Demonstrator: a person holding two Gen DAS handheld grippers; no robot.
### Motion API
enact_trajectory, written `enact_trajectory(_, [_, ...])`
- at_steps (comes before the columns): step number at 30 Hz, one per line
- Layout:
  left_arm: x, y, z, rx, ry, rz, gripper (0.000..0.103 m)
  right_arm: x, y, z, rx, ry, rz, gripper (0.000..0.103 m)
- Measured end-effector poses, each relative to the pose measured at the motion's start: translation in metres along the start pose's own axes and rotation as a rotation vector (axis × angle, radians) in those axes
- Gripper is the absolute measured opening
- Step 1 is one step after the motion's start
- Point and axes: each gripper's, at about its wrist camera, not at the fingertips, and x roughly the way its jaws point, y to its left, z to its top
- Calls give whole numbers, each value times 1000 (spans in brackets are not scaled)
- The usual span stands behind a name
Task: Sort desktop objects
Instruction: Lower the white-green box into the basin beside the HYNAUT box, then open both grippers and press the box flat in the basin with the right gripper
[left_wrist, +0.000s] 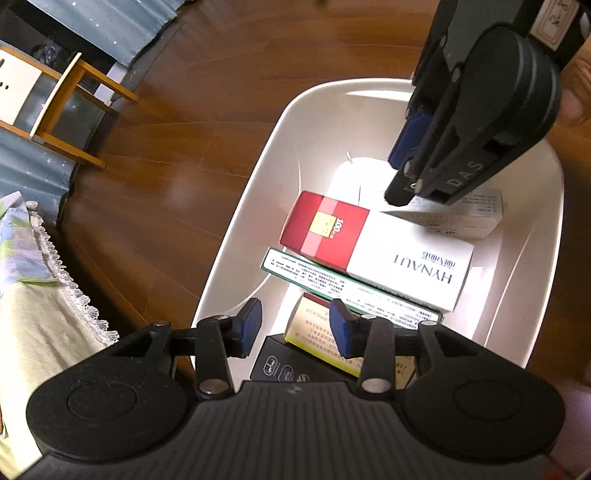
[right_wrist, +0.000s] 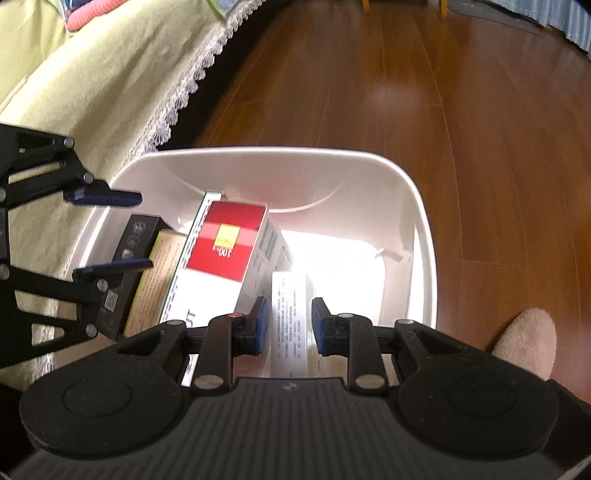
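Two grippers are held over a white bin (left_wrist: 236, 236) on a wooden floor (left_wrist: 207, 110). Left gripper (left_wrist: 295, 325) and right gripper (right_wrist: 288, 321) are shown parted, empty. Several boxes, including a red-and-white box (left_wrist: 369, 247), are lying inside.

So the floor (left_wrist: 207, 122) is glossy reddish-brown wood planks. Sitting right on it is a white plastic bin (left_wrist: 236, 236), near a bed draped in a pale green lace-edged cover (right_wrist: 96, 96). A yellow wooden stand's legs (left_wrist: 88, 110) also rest on it.
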Motion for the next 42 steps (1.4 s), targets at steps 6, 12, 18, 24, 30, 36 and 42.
enact_trajectory(6, [0,-3,0,8,7,-6,54,5,4,-3,-45,54,-21,22])
enact_trajectory(12, [0,-3,0,12,5,-2,56,17,10,-8,-103,129,-36,22])
enact_trajectory(18, [-1,-3,-1,13,5,5,56,15,7,-9,-82,107,-40,21])
enact_trajectory(24, [0,-5,-1,25,14,7,56,9,-18,-4,134,57,54,23])
enact_trajectory(30, [0,-5,0,26,12,7,56,3,-18,-6,115,72,83,26])
enact_trajectory(36, [1,-5,3,32,17,10,56,-16,2,-16,-123,125,79,41])
enact_trajectory(42, [3,-4,2,32,17,18,56,-18,20,-29,-379,212,28,43])
